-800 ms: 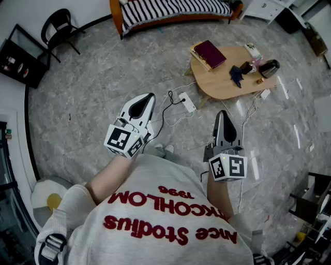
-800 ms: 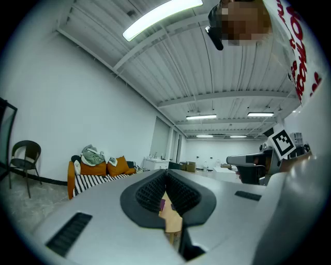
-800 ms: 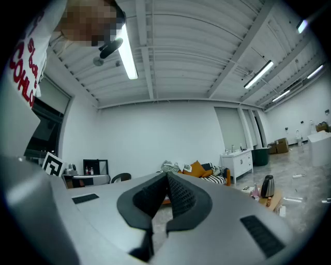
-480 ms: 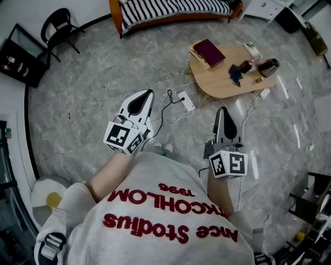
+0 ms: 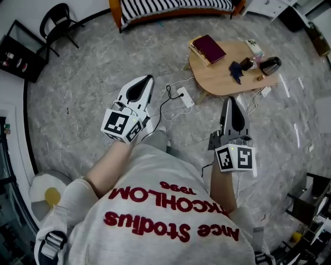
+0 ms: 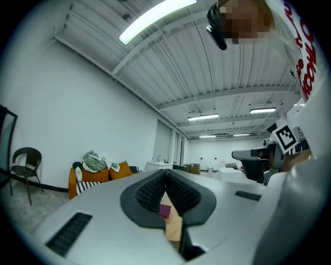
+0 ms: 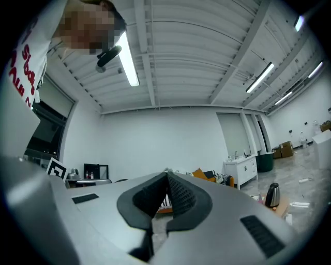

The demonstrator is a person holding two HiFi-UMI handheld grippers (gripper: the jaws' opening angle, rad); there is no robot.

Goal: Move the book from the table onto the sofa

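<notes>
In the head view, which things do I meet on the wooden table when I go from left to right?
maroon book → dark blue object → kettle

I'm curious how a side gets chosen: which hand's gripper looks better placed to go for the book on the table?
Probably the left gripper: the book lies at the table's left end and sits dead ahead in that gripper's own view. The right gripper aims past it towards the sofa. Both are shut.
</notes>
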